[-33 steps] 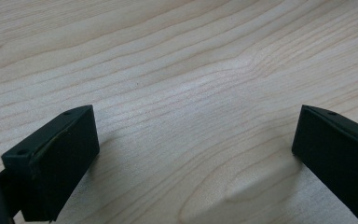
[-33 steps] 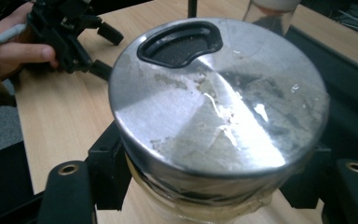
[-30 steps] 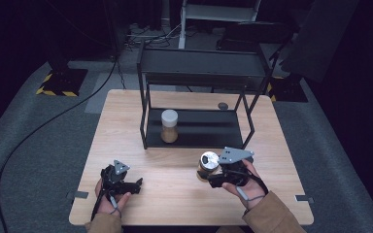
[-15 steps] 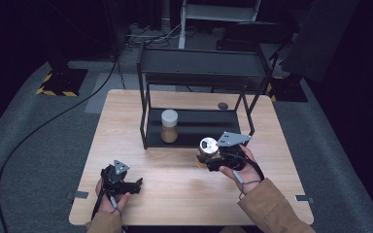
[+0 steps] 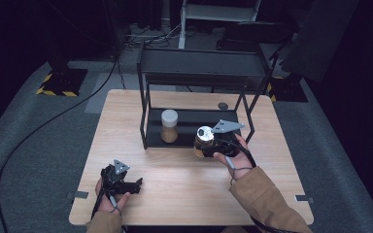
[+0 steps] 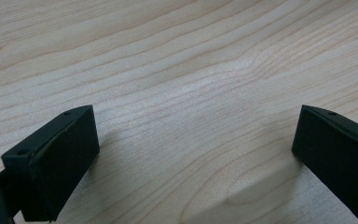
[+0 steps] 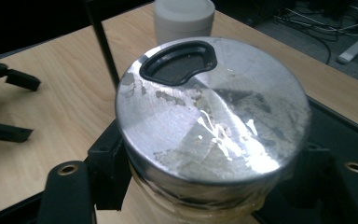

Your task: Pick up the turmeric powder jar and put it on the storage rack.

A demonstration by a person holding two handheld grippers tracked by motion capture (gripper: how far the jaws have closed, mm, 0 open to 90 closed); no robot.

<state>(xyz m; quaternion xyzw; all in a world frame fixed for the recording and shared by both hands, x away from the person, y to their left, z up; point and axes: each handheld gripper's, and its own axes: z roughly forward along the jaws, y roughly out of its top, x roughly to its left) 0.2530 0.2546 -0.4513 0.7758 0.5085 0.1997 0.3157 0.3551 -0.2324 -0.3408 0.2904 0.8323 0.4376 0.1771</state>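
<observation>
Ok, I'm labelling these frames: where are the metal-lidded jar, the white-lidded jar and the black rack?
metal-lidded jar [image 7: 214,126]: right gripper view, middle of its silver lid.
white-lidded jar [image 5: 169,118]: high view, its white lid.
black rack [image 5: 201,60]: high view, its top shelf.

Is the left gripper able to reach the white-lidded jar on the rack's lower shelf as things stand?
Probably yes: the left gripper is open and empty, and the white-lidded jar stands near the rack's open front, nothing between.

White-lidded jar [image 5: 169,126] on black rack [image 5: 201,68], wooden table [image 5: 126,141], floor cable [image 5: 43,126]
</observation>
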